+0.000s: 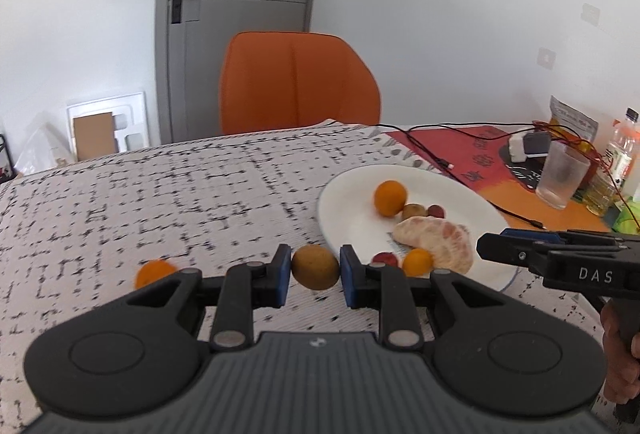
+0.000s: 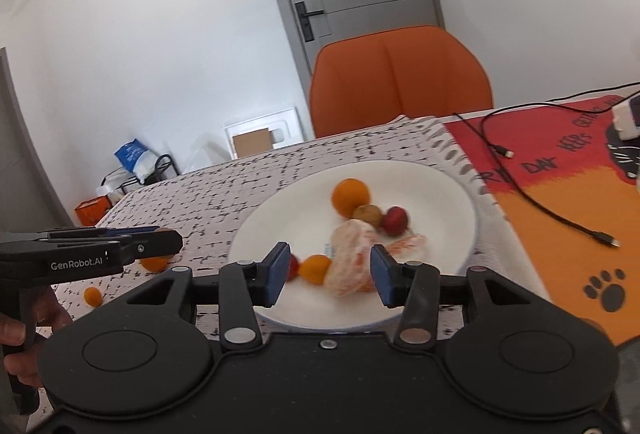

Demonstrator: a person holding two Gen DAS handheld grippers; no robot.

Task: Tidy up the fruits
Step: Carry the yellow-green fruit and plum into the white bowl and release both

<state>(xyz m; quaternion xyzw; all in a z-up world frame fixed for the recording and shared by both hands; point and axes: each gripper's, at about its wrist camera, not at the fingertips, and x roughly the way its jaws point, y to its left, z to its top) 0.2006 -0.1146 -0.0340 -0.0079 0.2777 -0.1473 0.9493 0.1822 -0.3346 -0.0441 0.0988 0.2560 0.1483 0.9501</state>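
My left gripper [image 1: 315, 268] is shut on a brown kiwi [image 1: 315, 267], held just left of a white plate [image 1: 352, 218]. The plate holds an orange [image 1: 390, 198], a second kiwi [image 1: 414, 211], red fruits [image 1: 436, 211], a peeled pomelo piece [image 1: 436, 240] and a small orange fruit [image 1: 417, 262]. A small orange [image 1: 154, 272] lies on the cloth to the left. My right gripper [image 2: 330, 272] is open and empty over the plate's [image 2: 440, 202] near edge, with the pomelo piece [image 2: 352, 262] between its fingers. Two small oranges [image 2: 93, 296] lie on the cloth left of it.
An orange chair [image 1: 296, 82] stands behind the table. A red and orange mat [image 2: 560, 194] with black cables [image 2: 540, 206] lies right of the plate. A glass [image 1: 562, 174], a bottle [image 1: 618, 162] and a snack bag [image 1: 572, 118] stand at the far right.
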